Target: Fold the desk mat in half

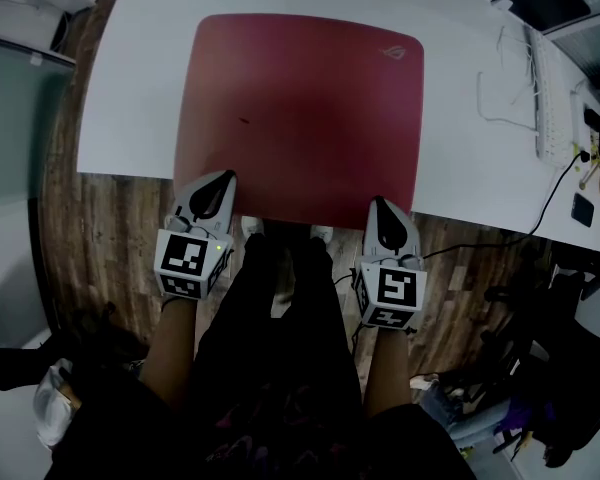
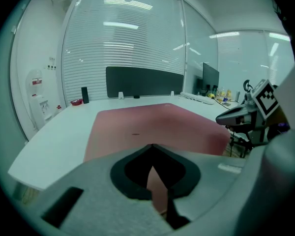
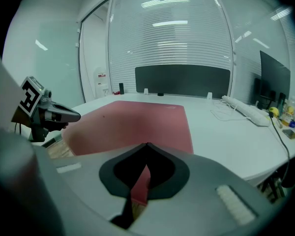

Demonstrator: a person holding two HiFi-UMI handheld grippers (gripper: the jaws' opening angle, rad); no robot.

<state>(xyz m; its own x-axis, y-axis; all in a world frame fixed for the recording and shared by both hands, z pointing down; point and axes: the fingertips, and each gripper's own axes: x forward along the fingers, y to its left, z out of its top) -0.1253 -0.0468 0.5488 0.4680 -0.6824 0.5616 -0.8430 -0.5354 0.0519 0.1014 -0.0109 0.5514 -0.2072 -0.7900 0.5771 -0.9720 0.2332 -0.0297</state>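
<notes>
A dark red desk mat (image 1: 300,108) lies flat on the white table (image 1: 140,88); its near edge hangs slightly over the table's front edge. My left gripper (image 1: 221,177) is shut, its tip over the mat's near left corner. My right gripper (image 1: 378,204) is shut too, its tip at the mat's near edge by the right corner. In the left gripper view the closed tips (image 2: 152,146) point across the mat (image 2: 147,122), with nothing between them. The right gripper view shows the same: closed tips (image 3: 147,144) before the mat (image 3: 137,119). Whether either tip touches the mat I cannot tell.
A white keyboard (image 1: 550,98) and thin cables (image 1: 500,78) lie on the table's right side. A dark screen panel (image 2: 142,81) stands along the far edge. Wooden floor (image 1: 110,228) lies below the table front, and a dark chair (image 1: 555,358) stands at the right.
</notes>
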